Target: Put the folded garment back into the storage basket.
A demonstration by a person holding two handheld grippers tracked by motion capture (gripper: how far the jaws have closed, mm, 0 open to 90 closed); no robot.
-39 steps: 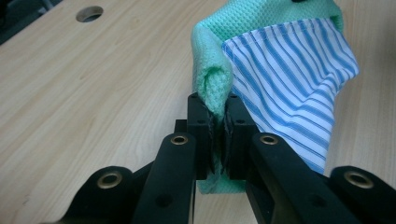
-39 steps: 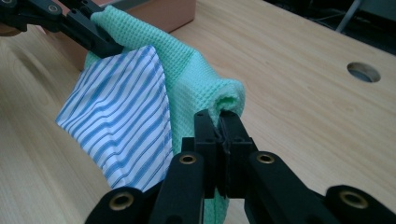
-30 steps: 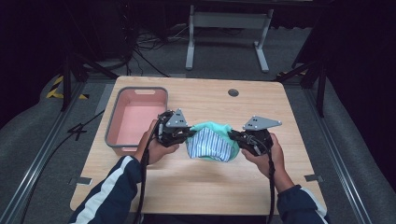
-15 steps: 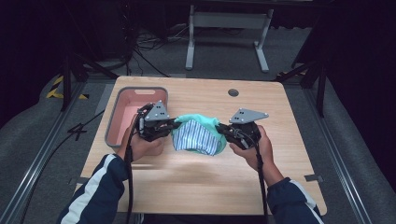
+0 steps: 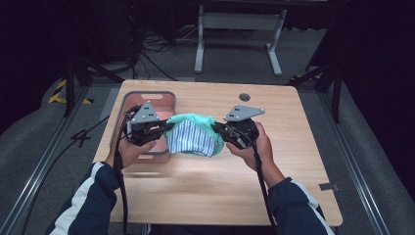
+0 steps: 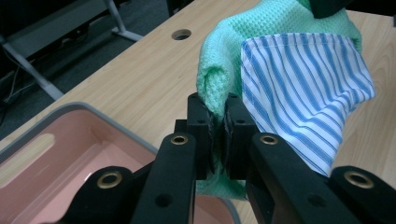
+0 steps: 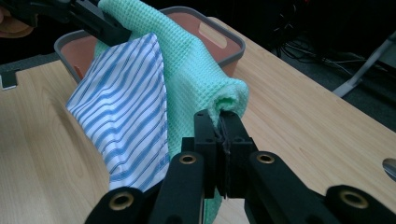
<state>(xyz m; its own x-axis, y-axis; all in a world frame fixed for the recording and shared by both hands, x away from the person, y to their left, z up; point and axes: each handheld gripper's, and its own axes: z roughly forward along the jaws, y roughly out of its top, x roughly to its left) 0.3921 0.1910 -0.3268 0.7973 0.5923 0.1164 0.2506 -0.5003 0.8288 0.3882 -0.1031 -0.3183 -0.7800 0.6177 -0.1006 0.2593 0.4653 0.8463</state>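
Cloth: a green waffle towel with a blue-striped piece folded against it is being held up off the surface, stretched between the two grippers, right beside the pink bin.

Left gripper: the left gripper is being kept clamped tight on one bunched green corner; in the left gripper view the fingers are pressed nearly together with only towel squeezed between them.

Right gripper: same deal on the other side, the right gripper is being kept closed on the opposite green corner, fingers pinched shut on the fold.

Striped part: it is only being draped, hanging loose below the green layer, and no pinch on it can be made out.

Bin: the near rim is sitting just under the left gripper, with the bin's inside open and waiting.

Risk one: the striped layer is probably being carried by friction alone, so it could be shed onto the surface if the towel is tilted or shaken.

Risk two: the hanging edge could be snagged on the bin rim if the bundle is being swung across too low.

Risk three: only small corners are being gripped, so a sharp tug apart could pull one free and half the bundle would get dropped outside the bin.
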